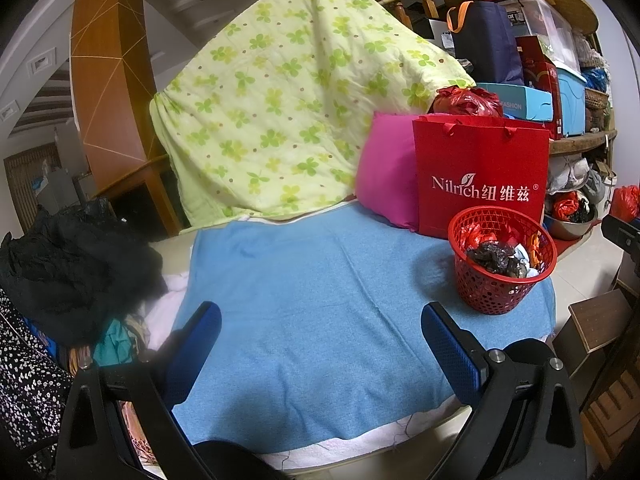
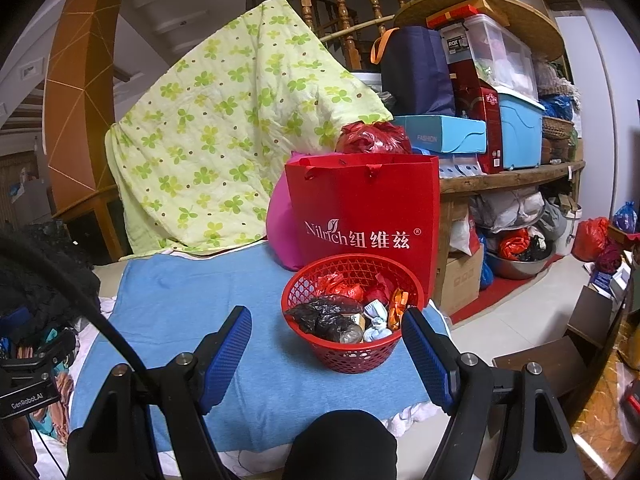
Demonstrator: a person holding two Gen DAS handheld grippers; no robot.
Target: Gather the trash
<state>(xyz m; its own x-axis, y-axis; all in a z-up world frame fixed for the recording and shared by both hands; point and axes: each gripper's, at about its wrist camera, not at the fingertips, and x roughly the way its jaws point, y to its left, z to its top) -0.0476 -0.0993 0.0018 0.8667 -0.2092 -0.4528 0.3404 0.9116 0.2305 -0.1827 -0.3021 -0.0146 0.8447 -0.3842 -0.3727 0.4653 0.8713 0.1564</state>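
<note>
A red mesh basket (image 2: 352,354) stands on the blue towel (image 2: 224,292) and holds several pieces of trash: a black plastic bag (image 2: 328,320), red wrappers (image 2: 340,284), an orange wrapper (image 2: 396,306) and crumpled white paper (image 2: 376,322). My right gripper (image 2: 326,324) is open and empty, just in front of the basket. In the left wrist view the basket (image 1: 496,292) is at the right, and my left gripper (image 1: 320,320) is open and empty over the bare blue towel (image 1: 320,272).
A red paper bag (image 2: 360,208) stands behind the basket, beside a pink cushion (image 1: 388,176) and a green clover quilt (image 1: 280,100). Dark clothes (image 1: 72,264) are piled at the left. Shelves with boxes (image 2: 516,128) and tiled floor (image 2: 520,320) lie to the right.
</note>
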